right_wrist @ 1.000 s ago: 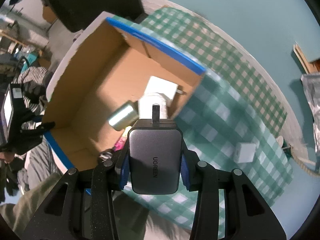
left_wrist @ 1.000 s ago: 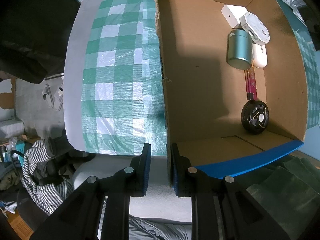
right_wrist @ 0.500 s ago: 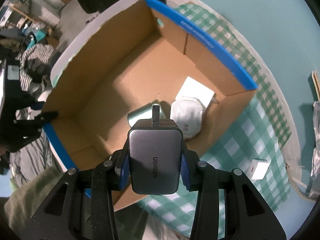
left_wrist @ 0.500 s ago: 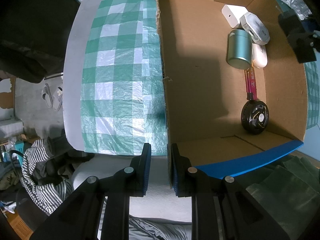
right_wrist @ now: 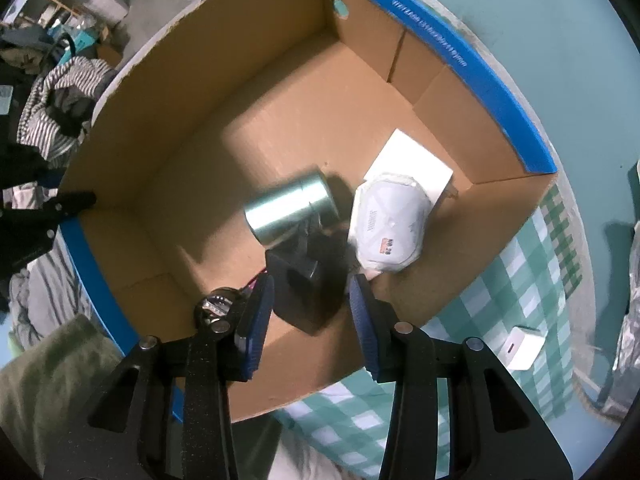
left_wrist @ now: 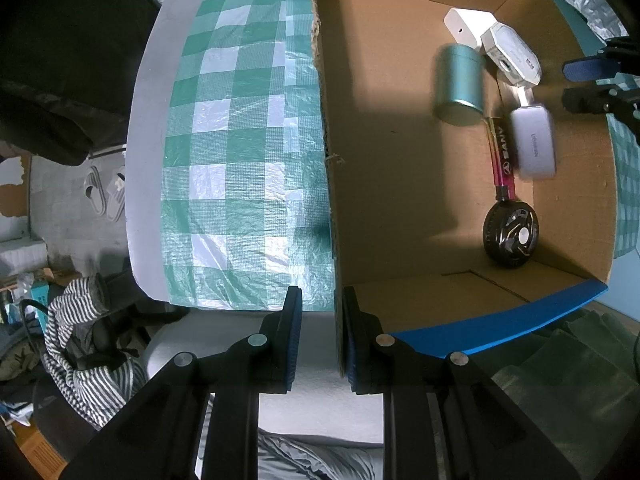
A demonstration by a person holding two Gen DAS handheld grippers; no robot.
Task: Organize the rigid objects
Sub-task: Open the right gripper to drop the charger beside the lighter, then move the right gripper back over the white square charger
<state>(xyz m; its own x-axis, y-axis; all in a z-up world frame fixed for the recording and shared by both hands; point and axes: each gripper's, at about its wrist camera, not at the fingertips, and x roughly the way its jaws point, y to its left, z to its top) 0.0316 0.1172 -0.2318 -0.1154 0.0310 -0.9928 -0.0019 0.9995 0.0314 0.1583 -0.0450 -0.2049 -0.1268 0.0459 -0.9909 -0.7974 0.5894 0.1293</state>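
An open cardboard box (left_wrist: 380, 140) with blue-taped rims stands on the green checked cloth (left_wrist: 240, 140). My left gripper (left_wrist: 320, 296) is shut on the box's near wall. In the box lie a teal tin (left_wrist: 460, 80), a white mask pack (left_wrist: 512, 54), a flat white box (left_wrist: 464, 26), a pink pen (left_wrist: 502, 156) and a black disc (left_wrist: 510, 234). The grey UGREEN charger (left_wrist: 534, 142) sits blurred beside the pen. From the right wrist it shows as a dark charger (right_wrist: 308, 296) well below my right gripper (right_wrist: 311, 284), which is open and touches nothing. That right gripper (left_wrist: 584, 84) hangs over the box's right wall.
A small white charger (right_wrist: 524, 346) lies on the cloth outside the box, to its right. A silver bag (right_wrist: 628, 280) lies further right. Striped clothing (left_wrist: 80, 340) and slippers (left_wrist: 106, 196) are on the floor past the table's left edge.
My right gripper came in over the box and let go of the grey charger, which now lies inside by the pen. The teal tin shifted slightly. My left gripper kept still.
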